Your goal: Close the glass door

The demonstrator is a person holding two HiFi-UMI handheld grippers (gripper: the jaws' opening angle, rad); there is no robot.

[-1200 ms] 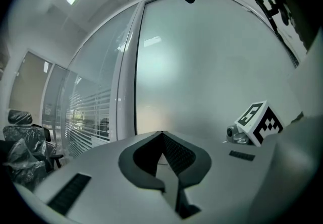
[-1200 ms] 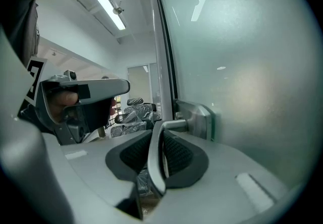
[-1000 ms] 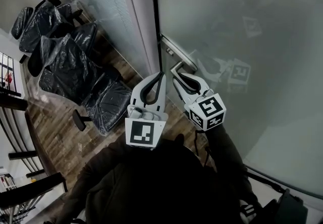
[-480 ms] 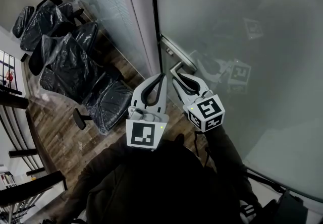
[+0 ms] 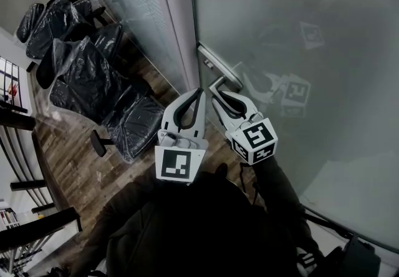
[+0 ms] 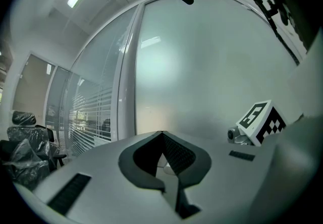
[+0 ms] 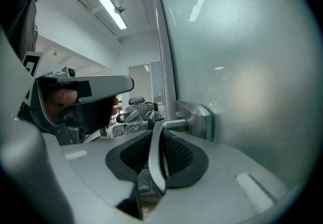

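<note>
The frosted glass door [image 5: 299,51] fills the right side of the head view, its edge beside the pale frame post [image 5: 174,20]. Its metal lever handle [image 7: 155,160] runs between the jaws of the right gripper [image 5: 218,92], which are clamped on it. The left gripper [image 5: 200,92] hangs just beside it, its jaws pressed together on nothing. Plastic-wrapped chairs [image 5: 81,76] stand on the wood floor [image 5: 68,157] at left.

The door [image 5: 299,51] was frosted, matt glass; its handle [image 7: 156,160] smooth brushed metal. Glossy black plastic wrapped the chairs [image 5: 81,76] on a wood-plank floor [image 5: 68,163].
</note>
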